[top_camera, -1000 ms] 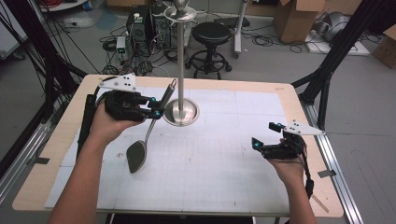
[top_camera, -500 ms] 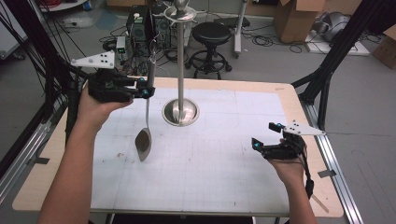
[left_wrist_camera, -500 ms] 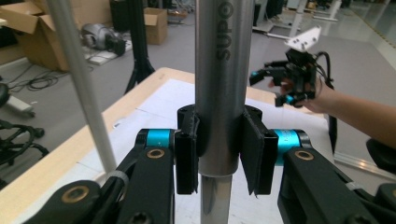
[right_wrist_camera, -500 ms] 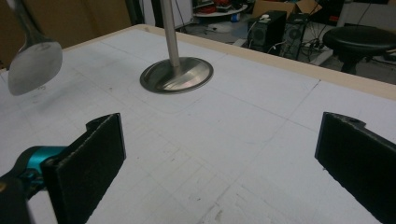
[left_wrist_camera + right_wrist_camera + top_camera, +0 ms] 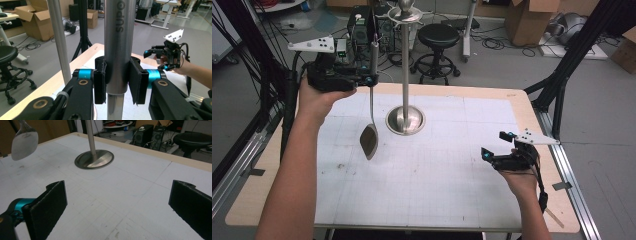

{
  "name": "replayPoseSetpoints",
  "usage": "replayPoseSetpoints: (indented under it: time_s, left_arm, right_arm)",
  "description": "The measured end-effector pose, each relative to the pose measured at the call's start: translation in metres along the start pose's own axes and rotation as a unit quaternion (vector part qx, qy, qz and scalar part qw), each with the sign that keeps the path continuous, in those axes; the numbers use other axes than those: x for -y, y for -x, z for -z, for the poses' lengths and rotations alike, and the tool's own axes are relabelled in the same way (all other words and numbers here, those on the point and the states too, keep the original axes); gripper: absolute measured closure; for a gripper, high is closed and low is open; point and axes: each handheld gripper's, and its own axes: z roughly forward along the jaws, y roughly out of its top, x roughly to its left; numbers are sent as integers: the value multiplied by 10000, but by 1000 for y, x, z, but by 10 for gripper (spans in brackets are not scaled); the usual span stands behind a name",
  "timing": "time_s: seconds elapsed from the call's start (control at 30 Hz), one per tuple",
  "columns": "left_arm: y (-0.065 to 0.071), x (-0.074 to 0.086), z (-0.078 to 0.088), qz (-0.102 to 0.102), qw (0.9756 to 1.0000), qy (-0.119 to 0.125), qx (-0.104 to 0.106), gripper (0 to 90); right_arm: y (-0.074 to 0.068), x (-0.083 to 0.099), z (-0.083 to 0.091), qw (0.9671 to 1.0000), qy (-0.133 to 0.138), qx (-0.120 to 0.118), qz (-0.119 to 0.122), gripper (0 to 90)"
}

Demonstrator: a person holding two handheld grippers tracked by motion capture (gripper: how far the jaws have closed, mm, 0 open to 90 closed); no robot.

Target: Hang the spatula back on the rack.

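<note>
A metal spatula hangs upright above the table, its blade [image 5: 369, 140] clear of the white mat and its thick silver handle [image 5: 117, 50] pointing up. My left gripper [image 5: 371, 79] is shut on that handle, the pads pressing both sides in the left gripper view. Just right of the spatula stands a steel stand with a tall pole [image 5: 405, 65] and a round base [image 5: 405, 120]. My right gripper [image 5: 494, 145] rests low at the table's right side, open with nothing between its pads [image 5: 53, 202]. In the right gripper view the blade [image 5: 24, 142] hangs left of the stand's base [image 5: 94, 158].
A white gridded mat [image 5: 437, 185] covers the wooden table [image 5: 542, 125]. Behind the table are a black stool [image 5: 439, 37], computer boxes and cables on the floor. Black frame legs [image 5: 562, 85] stand at the right edge.
The left gripper has risen and moved left, lifting the spatula off the mat; the spatula swung from slanted to hanging upright. The right gripper has stayed put.
</note>
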Motion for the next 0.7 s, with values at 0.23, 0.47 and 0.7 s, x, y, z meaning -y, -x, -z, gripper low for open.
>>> replayPoseSetpoints:
  time_s: [0.23,0.47,0.7]
  left_arm:
    - [-17,-3,0,52,10000,-41,-50,691]
    - [-41,-1,-1,198,9997,46,-151,691]
    - [-59,-16,-7,166,9994,-108,-296,691]
  right_arm:
    - [-1,0,2,10000,16,0,14,7]
    - [0,2,2,10000,-30,5,2,7]
    - [0,4,0,10000,-82,5,48,7]
